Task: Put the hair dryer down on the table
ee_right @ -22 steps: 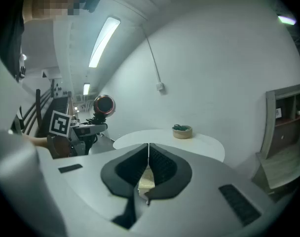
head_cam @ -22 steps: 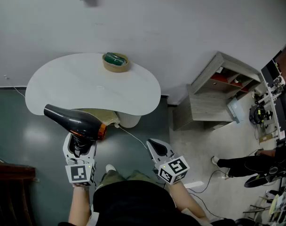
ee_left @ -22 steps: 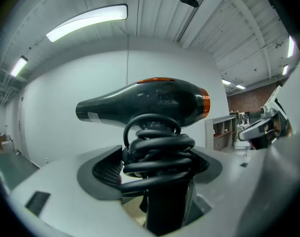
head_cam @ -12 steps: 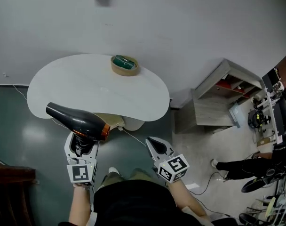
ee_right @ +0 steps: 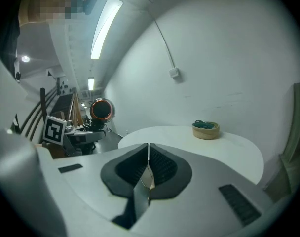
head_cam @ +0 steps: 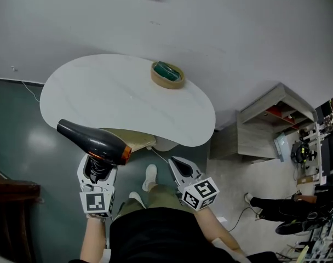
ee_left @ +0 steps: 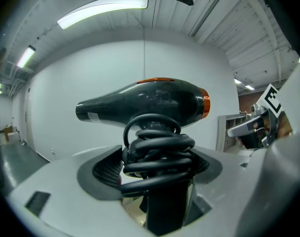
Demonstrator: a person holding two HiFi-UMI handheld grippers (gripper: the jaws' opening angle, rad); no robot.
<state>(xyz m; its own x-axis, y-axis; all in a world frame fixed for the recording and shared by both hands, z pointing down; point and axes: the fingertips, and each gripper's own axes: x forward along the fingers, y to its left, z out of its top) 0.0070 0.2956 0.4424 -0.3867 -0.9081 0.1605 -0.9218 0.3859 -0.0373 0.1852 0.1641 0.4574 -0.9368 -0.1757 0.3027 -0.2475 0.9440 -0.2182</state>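
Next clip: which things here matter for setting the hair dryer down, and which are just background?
Part of the job:
- hair dryer, gripped by its handle in the left gripper
- white table

Just lying about:
- bowl on the table
- wooden shelf unit
- right gripper, shut and empty

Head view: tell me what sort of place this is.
Probably a lab or workshop room, not a home: a white table against a plain grey wall, a grey shelf unit, and cluttered equipment with cables at the right edge.
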